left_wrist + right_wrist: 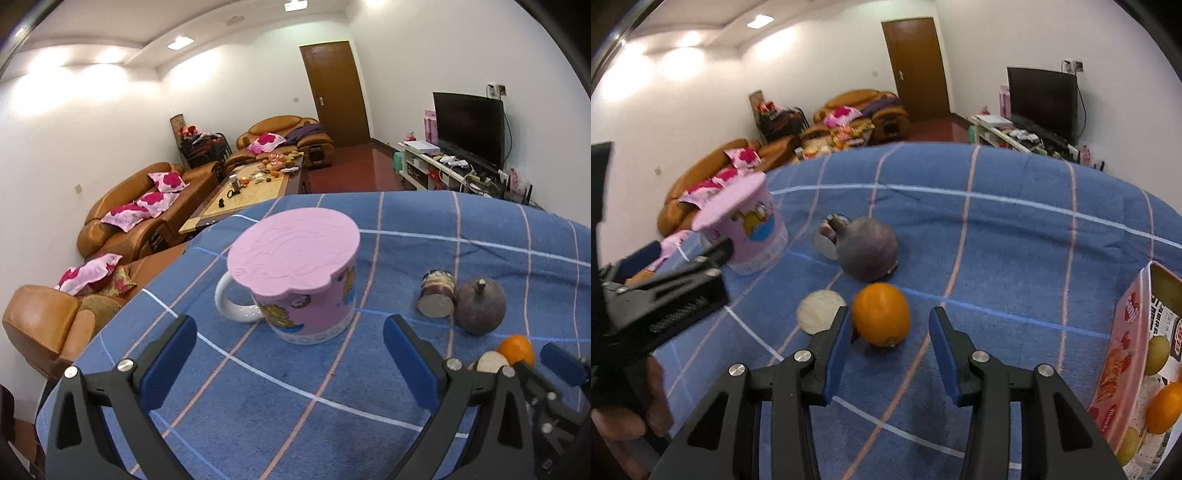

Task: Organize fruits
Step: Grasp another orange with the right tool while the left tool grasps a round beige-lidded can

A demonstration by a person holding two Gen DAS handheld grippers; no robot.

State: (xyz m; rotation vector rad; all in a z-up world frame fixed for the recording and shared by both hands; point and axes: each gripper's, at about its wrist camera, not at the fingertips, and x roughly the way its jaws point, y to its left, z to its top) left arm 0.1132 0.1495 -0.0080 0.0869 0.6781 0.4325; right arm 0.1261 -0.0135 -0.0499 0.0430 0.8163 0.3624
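Note:
An orange point(881, 314) lies on the blue checked cloth point(997, 236), just ahead of my open right gripper point(891, 334); its left finger is close to the fruit. Behind it lie a dark round mangosteen point(867, 248), a cut purple piece point(827, 236) and a pale round slice point(820, 311). My left gripper point(290, 349) is open and empty in front of a pink mug with a pink lid point(295, 273). The left wrist view also shows the mangosteen point(479, 306), the cut piece point(436, 298) and the orange point(516, 349).
A pink box point(1123, 354) at the right edge holds an orange and greenish fruits. The mug also shows in the right wrist view point(750, 229). Beyond the table are sofas point(147, 206), a coffee table point(251, 184), a TV point(468, 127) and a door.

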